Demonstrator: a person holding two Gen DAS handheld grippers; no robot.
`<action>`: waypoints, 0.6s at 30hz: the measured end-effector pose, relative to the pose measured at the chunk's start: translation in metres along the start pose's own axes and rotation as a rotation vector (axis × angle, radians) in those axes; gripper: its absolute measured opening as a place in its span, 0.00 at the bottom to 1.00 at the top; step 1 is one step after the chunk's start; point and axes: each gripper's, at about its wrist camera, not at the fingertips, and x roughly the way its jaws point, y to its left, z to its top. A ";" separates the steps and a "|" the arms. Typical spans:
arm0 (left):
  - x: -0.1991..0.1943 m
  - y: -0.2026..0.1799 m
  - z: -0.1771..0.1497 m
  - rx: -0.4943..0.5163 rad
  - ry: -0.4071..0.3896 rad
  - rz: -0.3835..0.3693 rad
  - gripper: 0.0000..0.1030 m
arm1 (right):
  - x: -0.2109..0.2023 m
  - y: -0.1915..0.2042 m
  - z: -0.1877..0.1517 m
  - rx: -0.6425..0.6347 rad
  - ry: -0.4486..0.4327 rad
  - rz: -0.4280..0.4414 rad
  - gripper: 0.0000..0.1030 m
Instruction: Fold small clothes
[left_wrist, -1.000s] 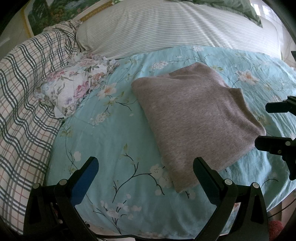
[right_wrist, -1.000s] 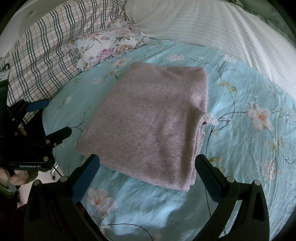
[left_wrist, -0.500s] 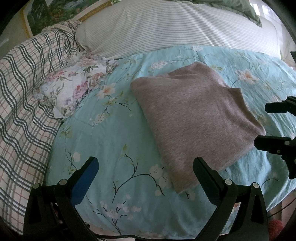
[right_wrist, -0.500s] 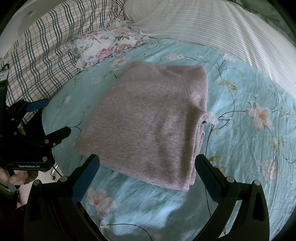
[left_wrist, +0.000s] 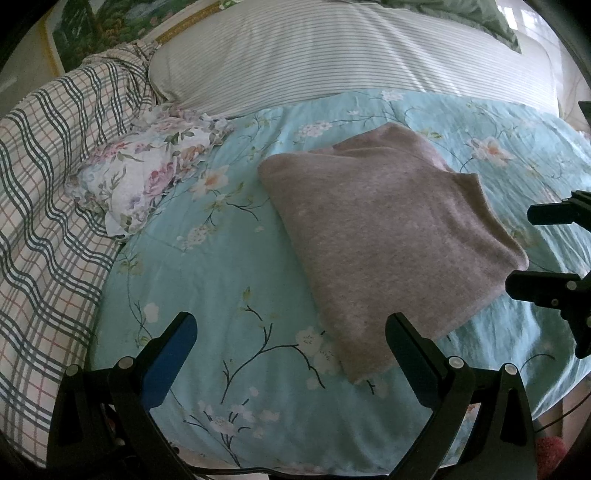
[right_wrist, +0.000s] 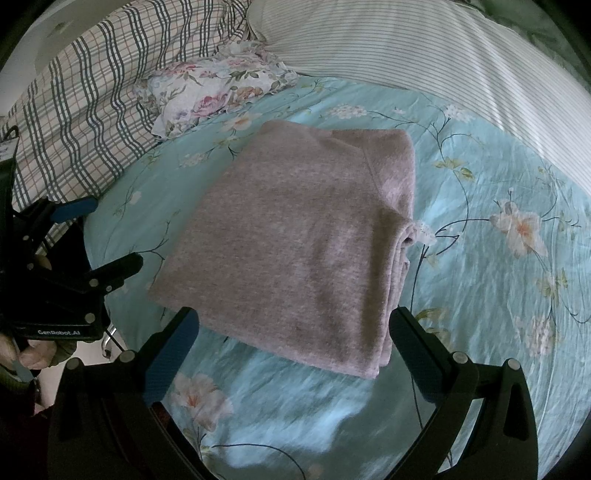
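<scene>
A mauve knit garment (left_wrist: 388, 229) lies folded into a flat rectangle on the light-blue floral sheet (left_wrist: 221, 280); it also shows in the right wrist view (right_wrist: 295, 243). My left gripper (left_wrist: 291, 332) is open and empty, hovering just before the garment's near left corner. My right gripper (right_wrist: 295, 325) is open and empty, at the garment's near edge. The right gripper also shows at the right edge of the left wrist view (left_wrist: 546, 251), and the left gripper at the left of the right wrist view (right_wrist: 99, 236).
A small floral cloth (left_wrist: 147, 177) lies bunched at the sheet's left. A plaid blanket (left_wrist: 48, 206) covers the left side. A striped pillow (left_wrist: 332, 51) lies behind. The bed's front edge is close below the grippers.
Almost nothing has moved; the views shift very slightly and the garment stays flat.
</scene>
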 end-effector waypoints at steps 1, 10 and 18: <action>0.000 0.000 0.000 0.000 0.000 0.000 0.99 | 0.000 0.000 0.000 0.001 0.000 0.000 1.00; 0.000 0.001 0.000 0.002 0.001 -0.002 0.99 | 0.000 0.000 0.000 0.000 0.001 0.000 1.00; 0.002 0.002 -0.002 0.005 0.004 -0.010 0.99 | 0.002 0.001 -0.001 0.002 0.003 0.000 1.00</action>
